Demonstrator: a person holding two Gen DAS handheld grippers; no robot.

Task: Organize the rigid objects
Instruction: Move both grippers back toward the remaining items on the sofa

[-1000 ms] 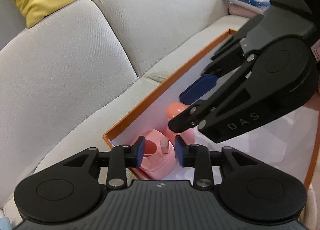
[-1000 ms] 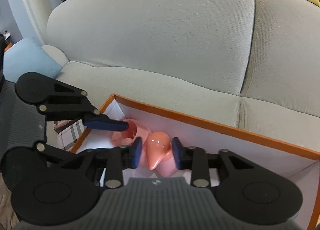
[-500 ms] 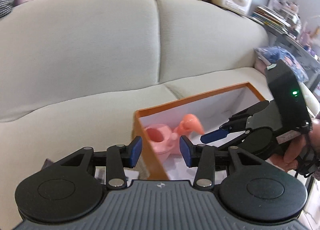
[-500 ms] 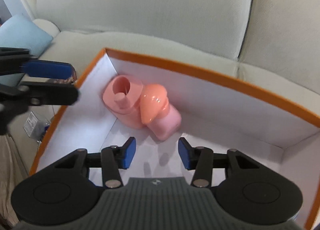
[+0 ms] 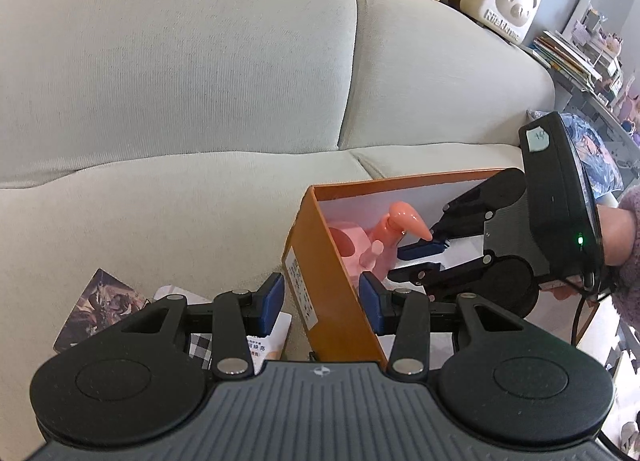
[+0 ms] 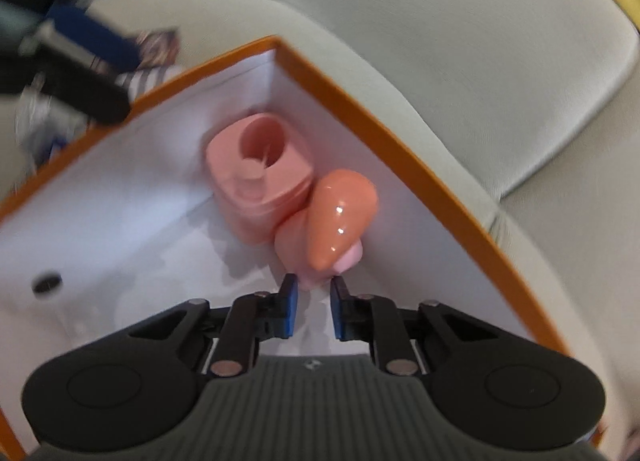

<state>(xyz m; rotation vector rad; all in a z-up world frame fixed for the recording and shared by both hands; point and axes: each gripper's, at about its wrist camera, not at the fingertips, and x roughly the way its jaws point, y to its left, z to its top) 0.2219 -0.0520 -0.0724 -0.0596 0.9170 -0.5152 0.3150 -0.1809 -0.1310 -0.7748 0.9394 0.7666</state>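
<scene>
Right gripper [image 6: 312, 311] jaws are closing, nothing between them; pink bottle [image 6: 332, 221] sits in the box [image 6: 420, 165] corner. Left gripper [image 5: 322, 303] straddles the wall, half-open, not pinching. It should steady the box before the next grab.

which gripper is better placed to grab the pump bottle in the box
Right. The right gripper is inside the orange box, jaws closing just short of the pump bottle. The left gripper straddles the box's wall outside.
</scene>
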